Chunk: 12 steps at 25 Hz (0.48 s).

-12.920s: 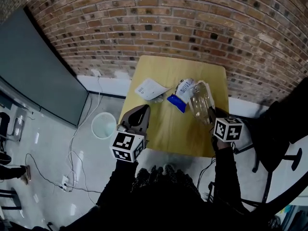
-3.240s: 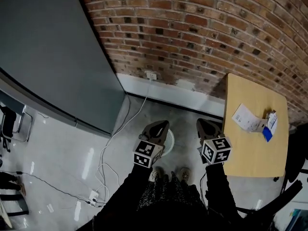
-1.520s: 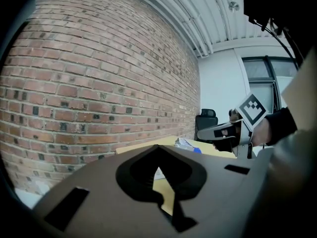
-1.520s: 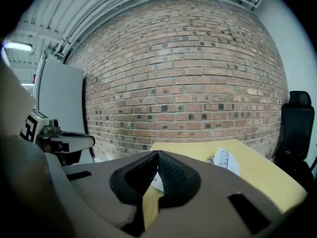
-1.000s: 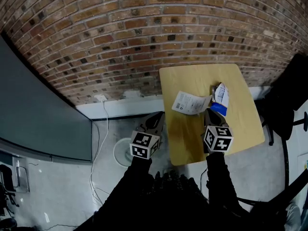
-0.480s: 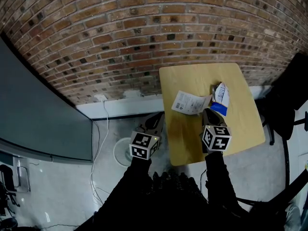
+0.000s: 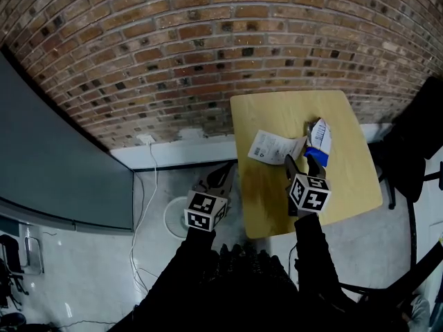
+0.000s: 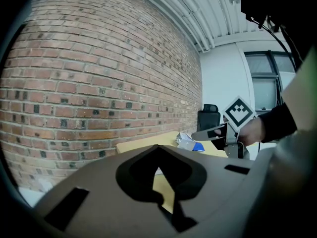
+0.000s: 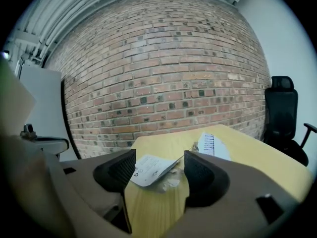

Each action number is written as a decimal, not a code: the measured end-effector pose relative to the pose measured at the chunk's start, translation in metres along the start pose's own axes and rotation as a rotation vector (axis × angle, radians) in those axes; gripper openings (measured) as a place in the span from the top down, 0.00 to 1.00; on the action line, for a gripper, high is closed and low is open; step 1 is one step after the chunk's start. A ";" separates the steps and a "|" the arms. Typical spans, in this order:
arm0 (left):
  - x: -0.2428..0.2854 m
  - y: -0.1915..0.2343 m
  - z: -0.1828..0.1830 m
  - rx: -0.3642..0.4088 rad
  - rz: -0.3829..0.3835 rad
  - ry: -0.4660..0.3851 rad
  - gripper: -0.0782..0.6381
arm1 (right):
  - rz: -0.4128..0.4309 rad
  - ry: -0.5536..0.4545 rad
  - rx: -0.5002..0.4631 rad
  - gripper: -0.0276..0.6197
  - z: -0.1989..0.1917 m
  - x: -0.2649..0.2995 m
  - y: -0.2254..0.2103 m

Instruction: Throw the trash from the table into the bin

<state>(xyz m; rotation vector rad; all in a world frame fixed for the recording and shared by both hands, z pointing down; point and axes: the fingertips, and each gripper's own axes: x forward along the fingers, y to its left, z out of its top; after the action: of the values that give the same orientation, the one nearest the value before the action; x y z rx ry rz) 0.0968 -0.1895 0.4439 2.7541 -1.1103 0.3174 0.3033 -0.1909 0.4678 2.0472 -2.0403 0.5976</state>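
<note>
I find the right gripper (image 7: pixel 298 162) held over the near part of the wooden table (image 7: pixel 346 185). Its jaws stand apart, having just been opening, and they grasp nothing. In the right gripper view the pads sit either side of the sight line to a white paper wrapper (image 9: pixel 150 169), which lies flat on the tabletop ahead of them and is not touched by either pad. A small crumple of clear plastic (image 9: pixel 170 182) lies against the near edge of that wrapper. Beyond and to the right lies a blue and white packet (image 7: pixel 318 137), close beside the wrapper on the same tabletop. The left gripper (image 7: pixel 220 178) is held off the left edge of the table, over the floor. In its own view the jaws are closed together with nothing between them. The white round bin (image 7: pixel 171 221) stands on the floor just left of the table, partly covered in the head view by the left gripper. A black office chair (image 9: pixel 283 114) stands to the right of the table, before the brick wall (image 7: pixel 208 40).
</note>
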 end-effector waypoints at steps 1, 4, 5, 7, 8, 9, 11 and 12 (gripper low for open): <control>0.000 0.000 0.000 0.002 0.000 0.001 0.88 | -0.004 0.009 0.006 0.51 -0.002 0.003 -0.001; 0.000 0.001 0.001 0.006 0.000 0.002 0.88 | -0.018 0.038 0.035 0.51 -0.007 0.011 -0.004; 0.000 0.002 0.001 0.007 0.002 0.003 0.88 | -0.021 0.047 0.048 0.51 -0.009 0.014 -0.005; 0.000 0.003 0.001 0.010 0.005 0.007 0.88 | -0.023 0.062 0.077 0.51 -0.013 0.020 -0.008; -0.001 0.004 0.000 0.012 0.007 0.010 0.88 | -0.024 0.071 0.085 0.51 -0.016 0.023 -0.010; -0.001 0.006 0.000 0.015 0.009 0.013 0.88 | -0.027 0.082 0.086 0.51 -0.019 0.025 -0.012; -0.003 0.007 0.000 0.021 0.014 0.015 0.88 | -0.029 0.106 0.085 0.51 -0.026 0.031 -0.014; -0.003 0.008 -0.001 0.021 0.016 0.016 0.88 | -0.025 0.117 0.098 0.51 -0.029 0.035 -0.015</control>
<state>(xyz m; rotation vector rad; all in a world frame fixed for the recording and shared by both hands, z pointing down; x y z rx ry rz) 0.0889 -0.1931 0.4444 2.7575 -1.1318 0.3548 0.3126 -0.2099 0.5105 2.0348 -1.9534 0.8086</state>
